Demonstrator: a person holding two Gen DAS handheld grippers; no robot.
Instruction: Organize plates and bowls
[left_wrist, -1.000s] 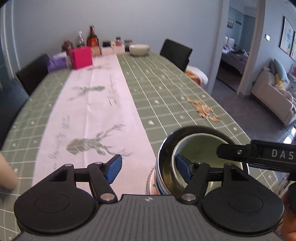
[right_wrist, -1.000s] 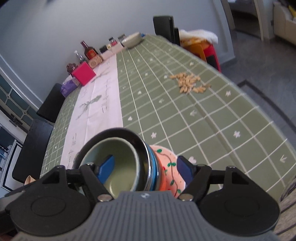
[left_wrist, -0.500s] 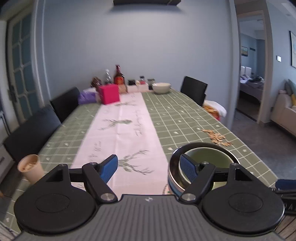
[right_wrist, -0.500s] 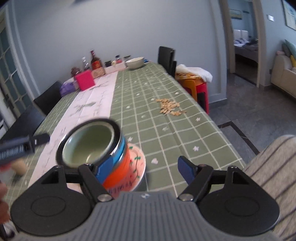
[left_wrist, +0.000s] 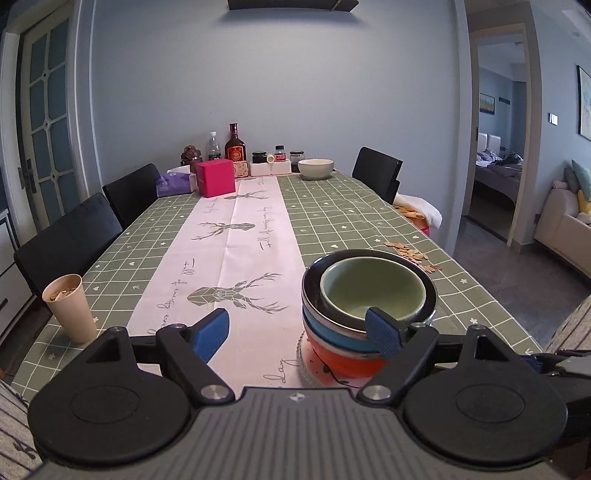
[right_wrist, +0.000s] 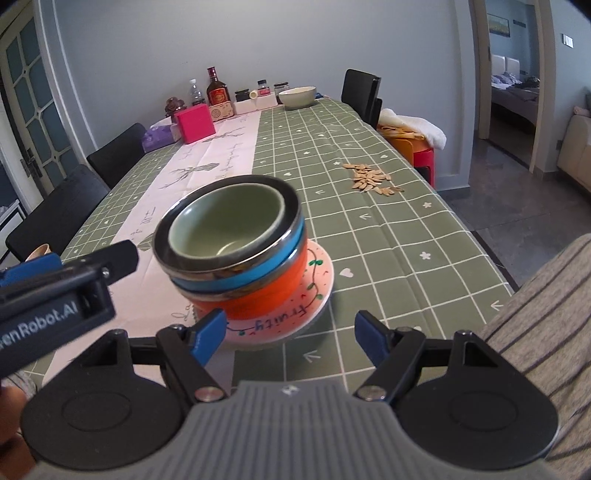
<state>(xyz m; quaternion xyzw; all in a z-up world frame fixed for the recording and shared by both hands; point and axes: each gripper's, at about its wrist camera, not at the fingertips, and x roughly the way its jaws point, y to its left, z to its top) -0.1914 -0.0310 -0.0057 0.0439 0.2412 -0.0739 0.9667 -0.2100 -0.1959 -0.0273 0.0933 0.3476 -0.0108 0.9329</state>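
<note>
A stack of bowls stands on a pink plate (right_wrist: 317, 291) near the table's front edge: a green bowl (right_wrist: 229, 218) sits in a steel bowl (right_wrist: 291, 206), over a blue bowl (right_wrist: 240, 282) and an orange bowl (right_wrist: 258, 301). The stack also shows in the left wrist view (left_wrist: 369, 291). My left gripper (left_wrist: 301, 332) is open and empty, in front of the stack and to its left. My right gripper (right_wrist: 290, 334) is open and empty, just in front of the plate. The left gripper (right_wrist: 55, 288) shows at the left of the right wrist view.
A beige cup (left_wrist: 68, 306) stands at the left table edge. Scattered seeds (right_wrist: 371, 179) lie right of the stack. At the far end are a white bowl (left_wrist: 316, 168), a pink box (left_wrist: 216, 179), bottles and jars. Black chairs line both sides.
Both grippers have pulled back from the stack toward the table's front edge. The jaws that reached into the bowls are now outside them. The stack stays on the plate.
</note>
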